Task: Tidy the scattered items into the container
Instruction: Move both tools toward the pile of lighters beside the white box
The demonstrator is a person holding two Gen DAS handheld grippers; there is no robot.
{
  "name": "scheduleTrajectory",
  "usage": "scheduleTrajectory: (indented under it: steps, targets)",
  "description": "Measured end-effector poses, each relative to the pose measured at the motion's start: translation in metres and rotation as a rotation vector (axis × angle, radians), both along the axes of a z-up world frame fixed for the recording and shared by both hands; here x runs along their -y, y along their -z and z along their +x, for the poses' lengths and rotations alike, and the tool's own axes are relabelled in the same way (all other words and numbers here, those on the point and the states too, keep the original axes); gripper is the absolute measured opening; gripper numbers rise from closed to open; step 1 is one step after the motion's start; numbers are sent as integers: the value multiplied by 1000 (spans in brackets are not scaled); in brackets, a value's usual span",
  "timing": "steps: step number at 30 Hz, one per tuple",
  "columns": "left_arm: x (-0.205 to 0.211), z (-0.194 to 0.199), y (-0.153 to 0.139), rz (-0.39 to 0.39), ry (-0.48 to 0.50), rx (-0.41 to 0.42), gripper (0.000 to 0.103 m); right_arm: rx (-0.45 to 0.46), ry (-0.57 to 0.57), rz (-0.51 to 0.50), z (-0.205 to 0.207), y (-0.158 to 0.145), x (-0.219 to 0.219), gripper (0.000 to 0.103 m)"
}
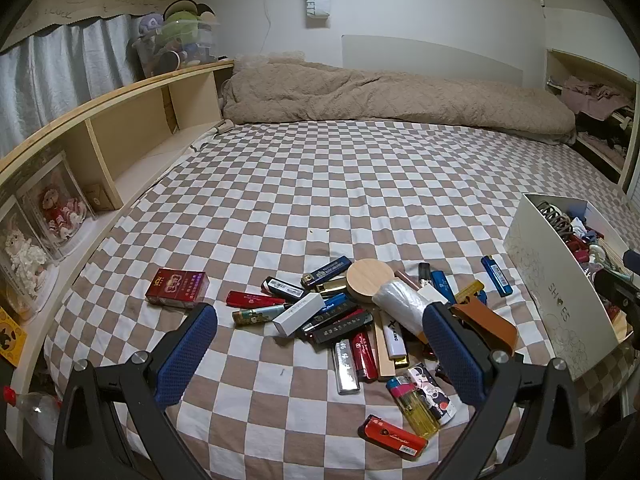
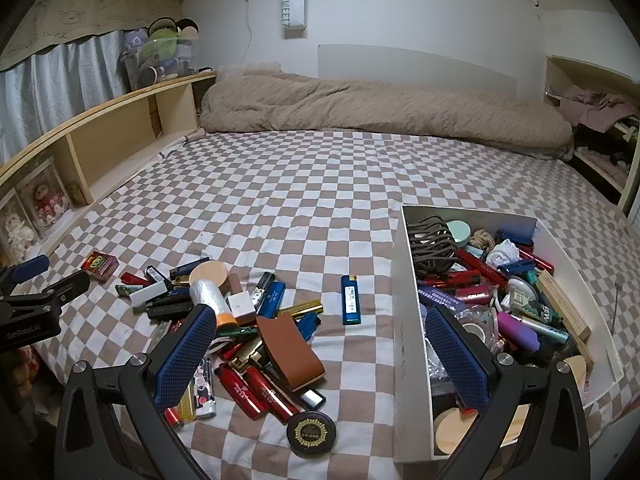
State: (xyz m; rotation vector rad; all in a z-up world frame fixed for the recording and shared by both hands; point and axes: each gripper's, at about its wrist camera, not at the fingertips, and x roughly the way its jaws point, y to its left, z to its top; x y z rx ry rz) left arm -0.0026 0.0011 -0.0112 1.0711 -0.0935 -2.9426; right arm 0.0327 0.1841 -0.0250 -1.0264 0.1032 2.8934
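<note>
- The pile of lighters and small boxes (image 1: 352,312) lies on the checked bedsheet (image 1: 320,200) in the lower middle of the left wrist view; in the right wrist view it spreads across the lower left.
- The white box (image 2: 404,280), already well filled, sits at the right of the pile: lower right in the right wrist view, right edge in the left wrist view.
- One blue lighter (image 2: 351,299) lies apart, between pile and box, its long axis running up and down the frame (roughly parallel to the box's near wall).
- A red packet (image 1: 176,285) lies alone at the pile's left side.
- The left gripper (image 1: 320,344) has its jaws spread fully and grips nothing; the pile lies straight ahead between its blue pads.
- The right gripper (image 2: 320,356) is equally wide and empty, straddling the box wall.
- Judgement: the left one is better placed for the pile, the right for the lone blue lighter.
</note>
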Motion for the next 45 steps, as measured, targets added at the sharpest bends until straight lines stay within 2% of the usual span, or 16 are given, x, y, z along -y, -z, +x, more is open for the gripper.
scheduleTrajectory:
  steps: [15, 20, 27, 38, 45]
  targets:
    - [-8, -5, 7, 0, 26, 18, 103, 2, 2, -4, -2, 1, -2, 103]
    - [-18, -10, 16, -4, 67, 46, 103, -2, 0, 11, -3, 2, -3, 103]
    - [-31, -14, 32, -47, 148, 81, 103, 3, -4, 8, -6, 5, -7, 103]
    - [-28, 0, 52, -40, 228, 119, 103, 4, 18, -15, -10, 9, -19, 103]
    - [-30, 12, 75, -27, 236, 157, 103, -36, -8, -35, -10, 8, -10, 103]
